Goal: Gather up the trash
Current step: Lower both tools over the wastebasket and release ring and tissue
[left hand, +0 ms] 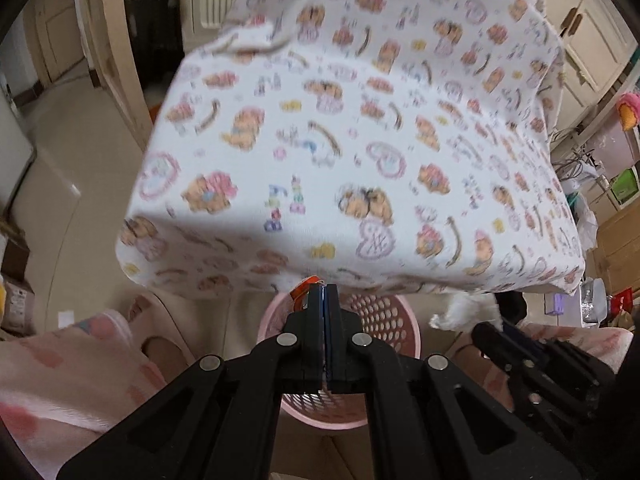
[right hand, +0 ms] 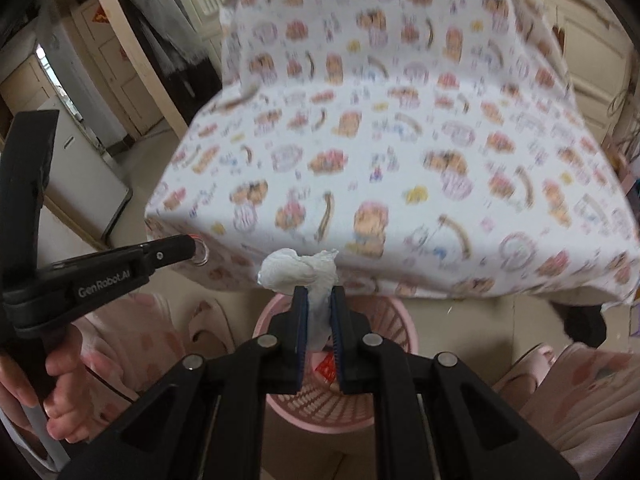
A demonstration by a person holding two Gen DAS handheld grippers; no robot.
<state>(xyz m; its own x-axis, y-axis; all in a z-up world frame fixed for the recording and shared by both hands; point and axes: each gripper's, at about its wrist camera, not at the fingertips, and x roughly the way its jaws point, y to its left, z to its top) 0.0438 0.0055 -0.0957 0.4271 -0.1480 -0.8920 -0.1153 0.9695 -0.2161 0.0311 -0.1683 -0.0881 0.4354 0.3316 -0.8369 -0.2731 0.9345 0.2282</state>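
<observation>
1. Hanging just past the cartoon-print cloth-covered tabletop [right hand: 400, 160] edge, the right gripper [right hand: 320, 312] is clamped on a crumpled white tissue [right hand: 298, 270].
2. Left gripper [left hand: 324, 300] — pressed together on something orange [left hand: 306, 286].
3. Below both — a perforated pink plastic basket [right hand: 384, 328] holding a red scrap [right hand: 326, 368].

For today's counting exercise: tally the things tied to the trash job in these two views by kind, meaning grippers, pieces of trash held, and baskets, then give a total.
Grippers: 2, left and right
Trash held: 2, tissue and an orange scrap
Baskets: 1, pink
Total: 5
</observation>
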